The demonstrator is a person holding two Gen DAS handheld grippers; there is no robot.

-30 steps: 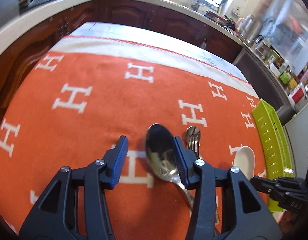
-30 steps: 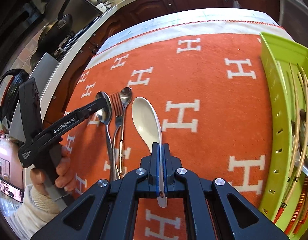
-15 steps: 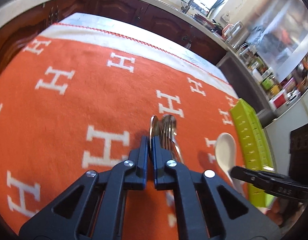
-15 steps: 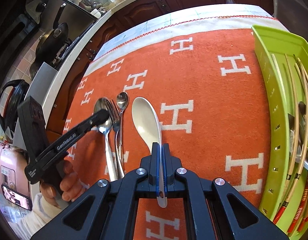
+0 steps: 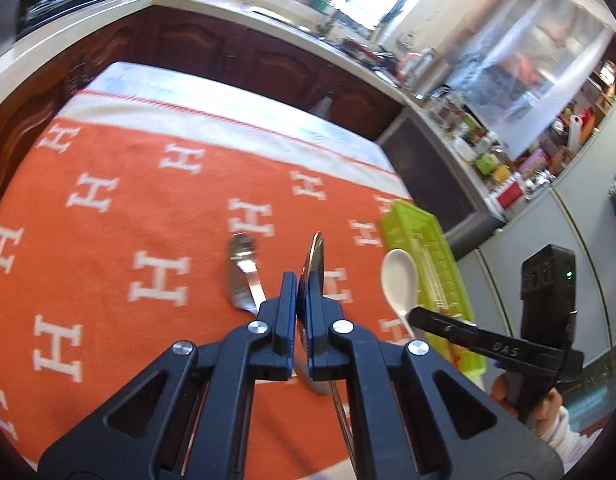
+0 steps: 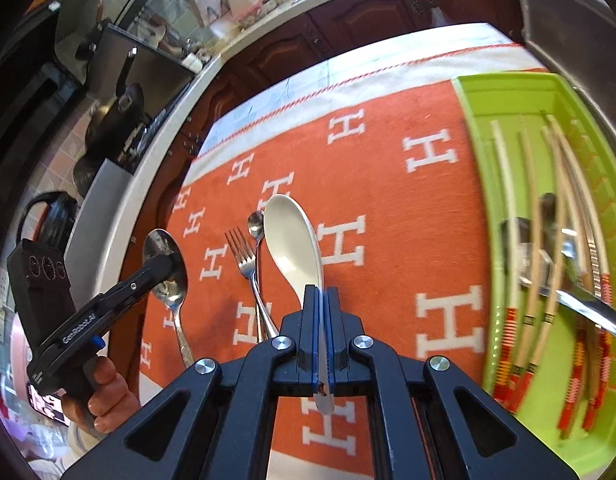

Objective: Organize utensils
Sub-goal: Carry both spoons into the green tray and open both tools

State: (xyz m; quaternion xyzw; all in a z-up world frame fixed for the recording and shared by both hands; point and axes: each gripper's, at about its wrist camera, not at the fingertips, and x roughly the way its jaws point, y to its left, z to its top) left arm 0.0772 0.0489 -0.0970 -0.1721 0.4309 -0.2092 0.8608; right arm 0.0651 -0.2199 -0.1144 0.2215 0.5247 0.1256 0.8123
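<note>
Both utensils had just left the cloth. The left gripper (image 5: 302,294), whose jaws stood apart around the large metal spoon (image 6: 166,264) a second earlier, had closed on its bowl and lifted it clear, edge-on in the left wrist view. The right gripper (image 6: 320,308) stayed clamped on the handle of the white ceramic spoon (image 6: 294,244) and had raised it too. By this reading both picks were done, and the carry to the green tray (image 6: 474,152) at the right-hand edge remained. That tray already held chopsticks (image 6: 508,216) and metal cutlery. A fork (image 6: 244,260) and a small spoon (image 6: 255,224) lay side by side, touching, on the orange cloth (image 6: 388,208), still to be sorted. The cloth, patterned with white H letters, covered a table ringed by dark wooden cabinets under a pale countertop (image 5: 108,12), crowded with pans and jars.
</note>
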